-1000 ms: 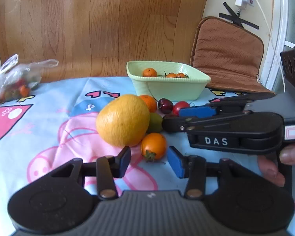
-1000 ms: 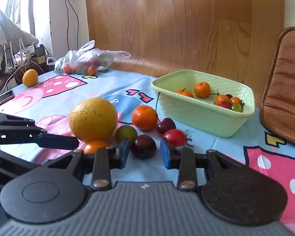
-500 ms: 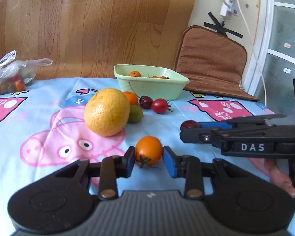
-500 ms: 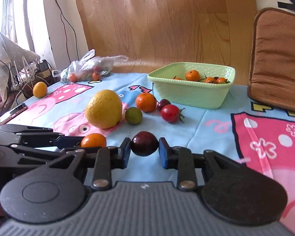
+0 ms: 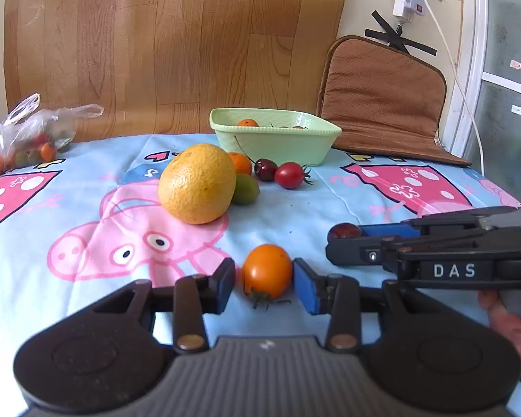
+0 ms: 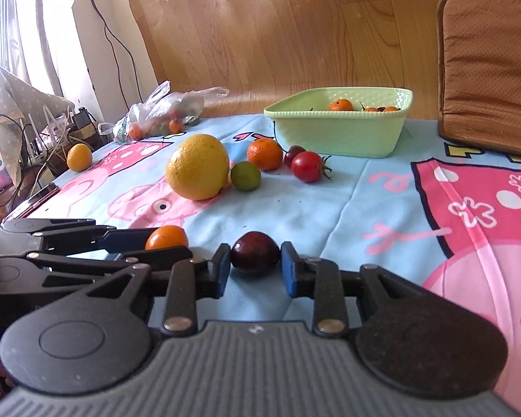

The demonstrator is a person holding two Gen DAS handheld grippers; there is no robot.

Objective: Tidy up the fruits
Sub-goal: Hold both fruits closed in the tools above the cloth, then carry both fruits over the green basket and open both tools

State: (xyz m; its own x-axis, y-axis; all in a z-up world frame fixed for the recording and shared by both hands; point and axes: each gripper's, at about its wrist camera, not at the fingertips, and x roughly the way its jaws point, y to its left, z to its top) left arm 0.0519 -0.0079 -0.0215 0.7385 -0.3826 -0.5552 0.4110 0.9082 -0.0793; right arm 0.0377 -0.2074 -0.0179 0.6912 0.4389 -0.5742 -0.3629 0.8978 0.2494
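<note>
An orange tomato (image 5: 266, 271) lies on the cartoon tablecloth (image 5: 87, 208) between the pads of my left gripper (image 5: 263, 278). Those jaws are opening: the left pad stands off the tomato and the right pad just touches it. My right gripper (image 6: 255, 262) is shut on a dark red fruit (image 6: 255, 252), and it also shows at the right of the left wrist view (image 5: 344, 239). Farther back sit a big yellow citrus (image 5: 198, 184), a mandarin (image 5: 241, 163), a green fruit (image 5: 246, 189), a cherry (image 5: 265, 169) and a red tomato (image 5: 289, 174). Behind them stands a green bowl (image 5: 278, 146) holding small fruits.
A plastic bag of small fruits (image 5: 27, 139) lies at the back left. A brown cushion (image 5: 382, 100) leans on the wall at the back right. In the right wrist view, a yellow fruit (image 6: 79, 157) and a phone (image 6: 34, 201) sit near the table's left edge, with cables beyond.
Both grippers closed on their fruits and drew them back from the pile toward the near side. The left jaws have since loosened off the orange tomato; the right still grips the dark fruit.
</note>
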